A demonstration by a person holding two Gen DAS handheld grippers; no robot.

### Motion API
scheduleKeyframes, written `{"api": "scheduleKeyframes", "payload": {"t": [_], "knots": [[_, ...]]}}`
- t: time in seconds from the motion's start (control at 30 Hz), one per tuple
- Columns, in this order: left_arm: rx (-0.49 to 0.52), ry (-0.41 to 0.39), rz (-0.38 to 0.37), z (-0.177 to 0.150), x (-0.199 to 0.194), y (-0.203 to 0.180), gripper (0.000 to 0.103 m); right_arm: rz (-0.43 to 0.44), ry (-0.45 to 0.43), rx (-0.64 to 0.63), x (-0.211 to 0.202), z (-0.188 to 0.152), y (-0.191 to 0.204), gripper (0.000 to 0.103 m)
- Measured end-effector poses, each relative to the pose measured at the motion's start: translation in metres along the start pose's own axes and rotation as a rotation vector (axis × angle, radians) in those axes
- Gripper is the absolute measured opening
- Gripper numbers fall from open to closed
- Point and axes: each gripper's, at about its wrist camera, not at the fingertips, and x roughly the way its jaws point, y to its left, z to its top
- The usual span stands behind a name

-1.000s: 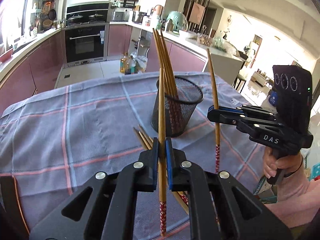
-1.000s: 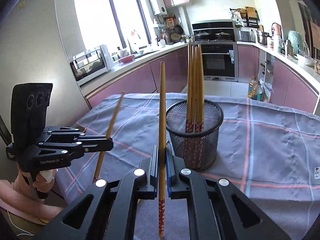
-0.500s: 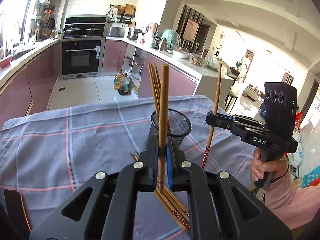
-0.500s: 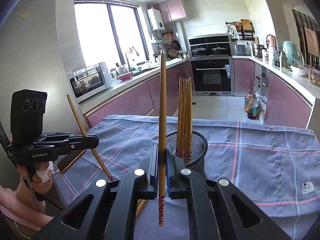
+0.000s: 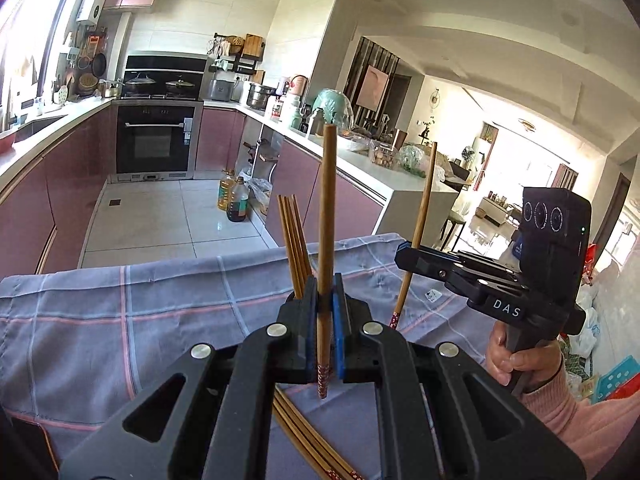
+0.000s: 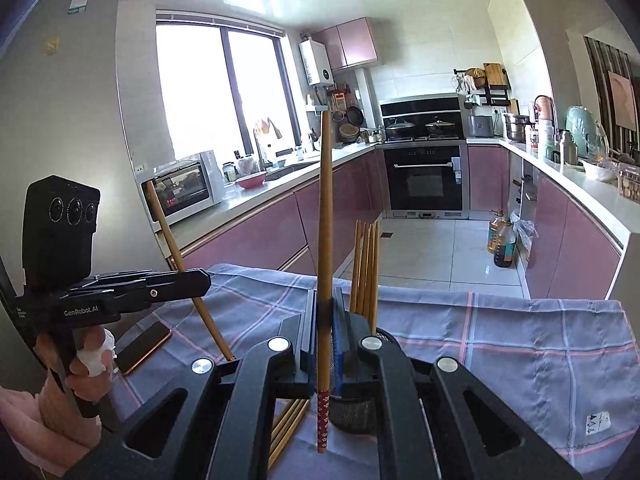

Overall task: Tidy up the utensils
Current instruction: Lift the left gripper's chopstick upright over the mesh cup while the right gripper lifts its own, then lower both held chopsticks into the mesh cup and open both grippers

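Both grippers have risen since a second ago, so the mesh holder (image 6: 356, 412) near the table's middle now sits low, mostly hidden behind the right gripper (image 6: 325, 344). Left gripper (image 5: 325, 320) pinches one chopstick (image 5: 326, 240) upright and the right gripper pinches another chopstick (image 6: 325, 220), fingers pressed onto the shafts, patterned tips down. Either stick could miss the rim or knock the chopsticks already standing in the holder (image 6: 366, 264); loose chopsticks (image 5: 308, 436) lie on the cloth (image 5: 120, 320) near the front edge.
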Motion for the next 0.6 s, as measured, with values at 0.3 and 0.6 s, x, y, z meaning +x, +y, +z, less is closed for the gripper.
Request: {"api": "scheduleKeyframes", "payload": {"t": [0.3,0.6], "knots": [[0.029,-0.069,-0.003,0.029,0.002,-0.014,0.008,-0.026,-0.054,-0.022,0.004,0.028,-0.003,0.006],[0.031,-0.061,0.019,0.033,0.021,-0.021,0.008,-0.08,-0.042,-0.032,0.028,0.028,-0.011,0.006]]}}
